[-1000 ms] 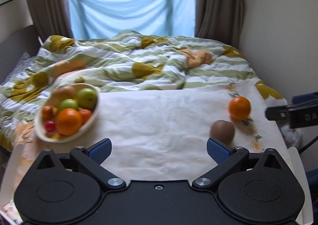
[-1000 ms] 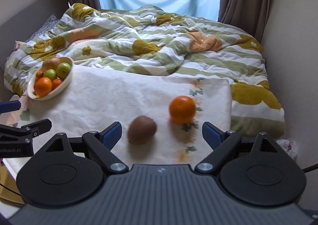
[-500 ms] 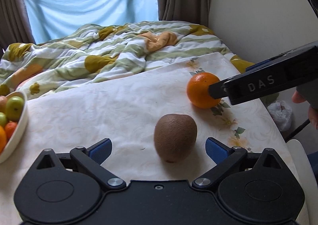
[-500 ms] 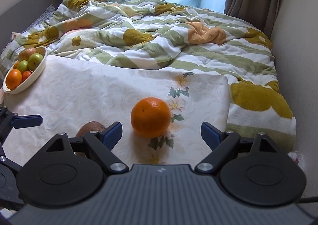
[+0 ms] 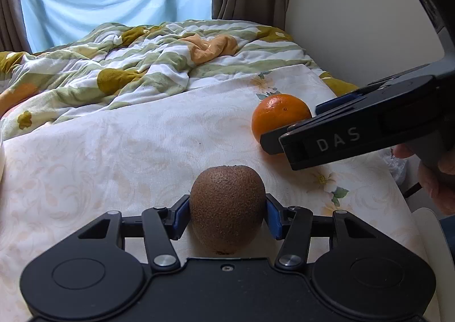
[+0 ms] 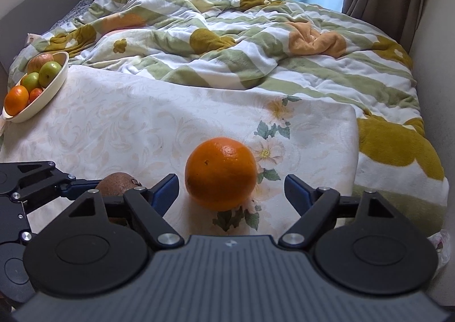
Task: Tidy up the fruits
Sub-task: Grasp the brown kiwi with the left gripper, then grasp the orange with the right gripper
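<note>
— What's the surface like?
— A pale floral cloth spread over a rumpled striped quilt. Far to the left of the right gripper, a smooth cream oval bowl holds apples and oranges.
— And the grippers?
— The left gripper pinches a fuzzy brown egg-shaped kiwi between its blue pads. The right gripper gapes wide around a glossy, dimpled round orange, pads clear of it.

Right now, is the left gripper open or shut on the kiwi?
Shut on it. The left gripper has both blue pads pressed against the sides of the kiwi, with no gap visible on either side.
</note>
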The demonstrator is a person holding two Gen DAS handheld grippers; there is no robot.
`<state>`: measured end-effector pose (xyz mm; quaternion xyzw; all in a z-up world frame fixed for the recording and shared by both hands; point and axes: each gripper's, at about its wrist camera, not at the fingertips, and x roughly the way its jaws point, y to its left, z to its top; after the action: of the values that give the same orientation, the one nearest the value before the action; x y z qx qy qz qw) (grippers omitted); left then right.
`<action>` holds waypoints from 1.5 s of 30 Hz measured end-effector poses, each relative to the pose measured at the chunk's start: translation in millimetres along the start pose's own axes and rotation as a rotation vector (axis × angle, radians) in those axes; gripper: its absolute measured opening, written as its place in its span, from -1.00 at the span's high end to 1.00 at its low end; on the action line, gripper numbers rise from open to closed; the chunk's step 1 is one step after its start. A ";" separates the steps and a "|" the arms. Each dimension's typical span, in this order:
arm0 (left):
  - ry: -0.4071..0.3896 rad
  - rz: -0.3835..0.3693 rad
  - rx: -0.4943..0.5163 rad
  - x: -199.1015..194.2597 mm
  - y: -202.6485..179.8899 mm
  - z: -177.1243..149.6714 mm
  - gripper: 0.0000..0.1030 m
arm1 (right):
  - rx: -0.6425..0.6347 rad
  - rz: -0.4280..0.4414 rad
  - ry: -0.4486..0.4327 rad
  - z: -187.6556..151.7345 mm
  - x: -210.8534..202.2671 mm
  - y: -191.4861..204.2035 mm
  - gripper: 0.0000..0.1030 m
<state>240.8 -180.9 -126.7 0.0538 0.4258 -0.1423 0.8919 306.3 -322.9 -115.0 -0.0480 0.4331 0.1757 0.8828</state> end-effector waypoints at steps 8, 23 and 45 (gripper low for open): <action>0.009 0.019 -0.004 -3.8 4.5 -2.6 -0.12 | -0.004 0.027 0.019 0.1 12.5 3.9 -0.53; -0.022 0.056 -0.044 -33.5 23.2 -11.3 -0.12 | -0.004 0.019 -0.003 4.8 4.4 14.0 -0.43; -0.200 0.091 -0.218 -160.6 89.9 -20.6 -0.12 | -0.065 0.022 -0.083 28.7 -82.8 116.0 -0.43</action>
<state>156.5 -57.3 -17.5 -0.0386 0.3451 -0.0592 0.9359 240.4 -230.0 -24.7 -0.0645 0.3905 0.2011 0.8961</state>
